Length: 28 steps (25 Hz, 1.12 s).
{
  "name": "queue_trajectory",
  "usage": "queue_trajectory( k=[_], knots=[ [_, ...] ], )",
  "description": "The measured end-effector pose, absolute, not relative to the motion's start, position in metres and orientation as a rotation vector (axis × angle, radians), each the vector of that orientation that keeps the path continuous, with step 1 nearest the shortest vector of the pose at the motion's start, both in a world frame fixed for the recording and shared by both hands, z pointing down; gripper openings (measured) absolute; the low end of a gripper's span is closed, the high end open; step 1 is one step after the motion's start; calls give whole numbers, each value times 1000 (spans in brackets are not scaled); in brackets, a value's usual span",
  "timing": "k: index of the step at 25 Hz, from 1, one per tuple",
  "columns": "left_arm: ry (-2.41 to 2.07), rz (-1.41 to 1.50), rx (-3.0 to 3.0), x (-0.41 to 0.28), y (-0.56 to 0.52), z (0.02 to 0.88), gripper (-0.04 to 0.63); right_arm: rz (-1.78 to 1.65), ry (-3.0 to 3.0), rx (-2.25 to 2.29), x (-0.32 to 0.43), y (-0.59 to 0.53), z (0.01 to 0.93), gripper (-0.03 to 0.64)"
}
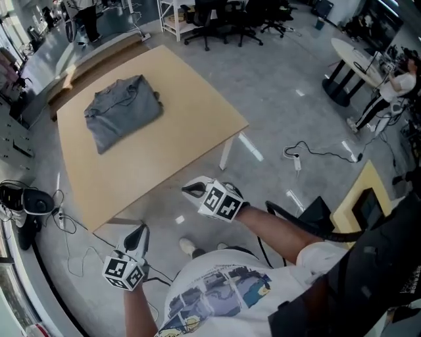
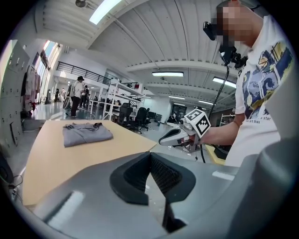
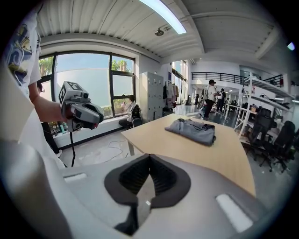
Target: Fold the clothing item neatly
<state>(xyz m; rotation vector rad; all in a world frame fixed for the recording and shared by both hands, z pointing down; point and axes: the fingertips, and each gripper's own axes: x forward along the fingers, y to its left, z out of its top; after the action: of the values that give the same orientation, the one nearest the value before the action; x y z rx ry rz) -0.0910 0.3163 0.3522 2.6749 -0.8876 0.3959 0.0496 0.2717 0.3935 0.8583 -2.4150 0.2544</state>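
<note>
A grey garment (image 1: 123, 110) lies folded into a compact rectangle on the far left part of the tan table (image 1: 171, 151). Both grippers hang off the table's near edge, close to the person's body. In the head view the left gripper (image 1: 139, 232) is low at the bottom left, and the right gripper (image 1: 187, 190) sits just past the table's near corner. Both are shut with nothing between their jaws. From the left gripper view I see the garment (image 2: 86, 132) and the right gripper (image 2: 172, 137). The right gripper view shows the garment (image 3: 192, 130) and the left gripper (image 3: 83, 112).
Office chairs (image 1: 223, 20) stand beyond the table's far side. A white cable (image 1: 316, 155) trails on the floor at right, near a round table (image 1: 355, 62). Black shoes (image 1: 26, 201) lie at left. People (image 3: 210, 95) stand far behind the table.
</note>
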Motion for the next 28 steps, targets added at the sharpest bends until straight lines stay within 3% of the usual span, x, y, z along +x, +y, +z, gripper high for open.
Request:
queue_trajectory(
  k=[28],
  knots=[
    [-653, 535, 2689, 74, 413, 368, 8, 291, -2417, 872, 166, 403, 404, 3]
  ],
)
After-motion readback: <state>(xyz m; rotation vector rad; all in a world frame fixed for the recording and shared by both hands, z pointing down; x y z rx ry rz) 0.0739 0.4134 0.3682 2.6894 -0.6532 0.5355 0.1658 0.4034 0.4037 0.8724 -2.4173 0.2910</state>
